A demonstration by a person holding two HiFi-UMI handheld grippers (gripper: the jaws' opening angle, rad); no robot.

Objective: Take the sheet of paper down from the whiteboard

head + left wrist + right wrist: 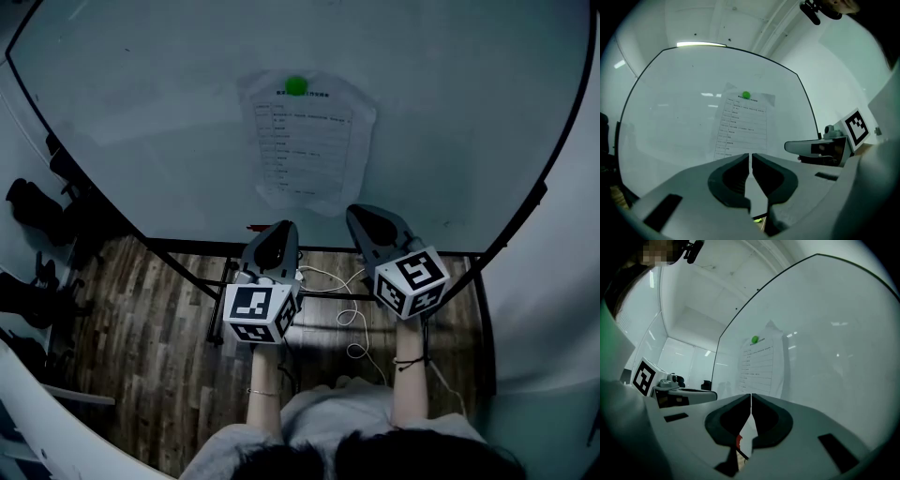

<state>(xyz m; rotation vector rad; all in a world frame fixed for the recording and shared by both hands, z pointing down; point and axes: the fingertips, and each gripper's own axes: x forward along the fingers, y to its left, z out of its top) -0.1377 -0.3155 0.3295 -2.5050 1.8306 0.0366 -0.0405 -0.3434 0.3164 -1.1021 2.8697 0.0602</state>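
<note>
Head view: left gripper (pixel 283 227) level, empty

1. A sheet of paper (pixel 309 150) with printed lines hangs on the whiteboard (pixel 141 112), with a green magnet (pixel 296 85) at its top edge.
2. The left gripper (pixel 281 227) and right gripper (pixel 361 214) point at the board just below the sheet, jaws together.
3. A white cable (pixel 352 319) lies on the wooden floor (pixel 159 356) beneath.

Paper (pixel 309 141) on whiteboard (pixel 141 103), magnet (pixel 296 85) at top; left tool (pixel 284 225), right tool (pixel 357 212) side by side below.
</note>
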